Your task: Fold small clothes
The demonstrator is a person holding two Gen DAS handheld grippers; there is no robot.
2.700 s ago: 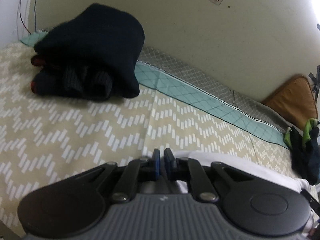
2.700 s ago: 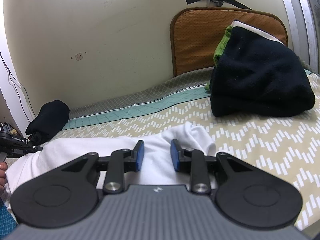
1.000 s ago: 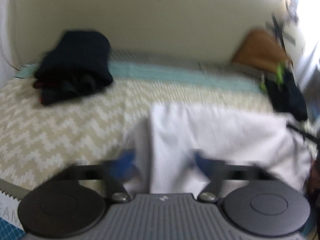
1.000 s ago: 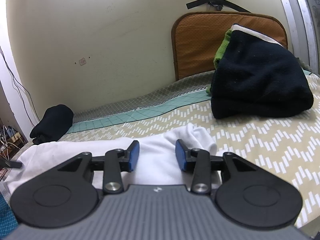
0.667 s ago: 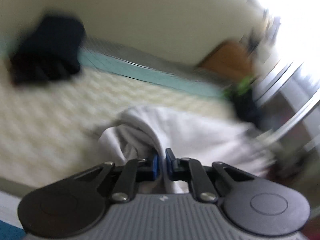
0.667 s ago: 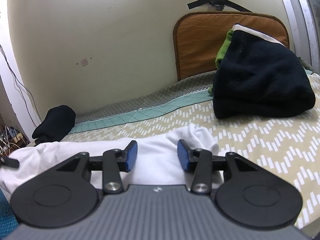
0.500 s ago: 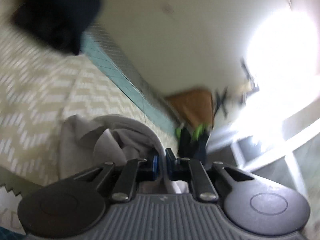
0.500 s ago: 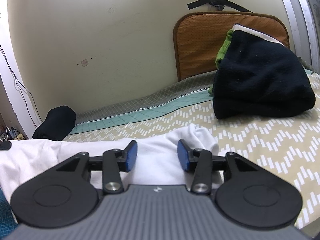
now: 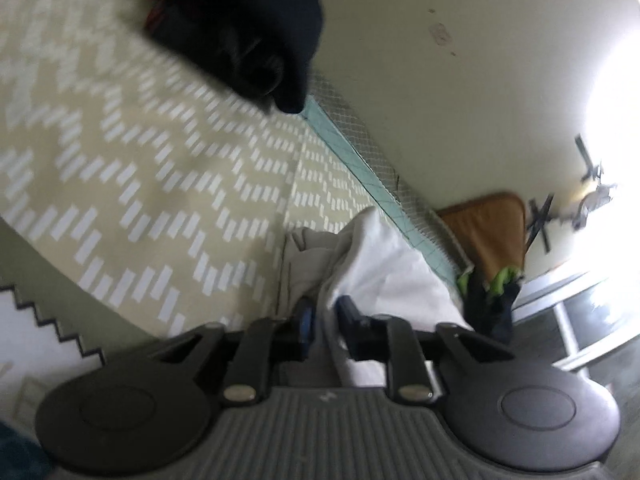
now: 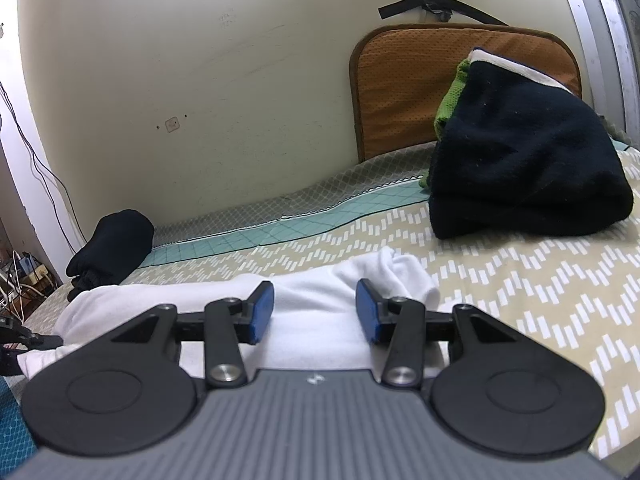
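A fold of the white garment (image 9: 384,264) is being clamped between the closed pads of the left tool (image 9: 325,322). The right tool (image 10: 315,312) is being held apart over the garment, spread on the bed (image 10: 520,280). Farther back, dark clothes (image 10: 528,168) are being kept piled.

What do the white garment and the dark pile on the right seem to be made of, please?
White garment: probably soft cotton knit, matte, judging by its smooth surface and rounded folds. Dark pile: looks like fleece or thick knit, given its fuzzy, lint-specked nap; the exact fibre cannot be told.
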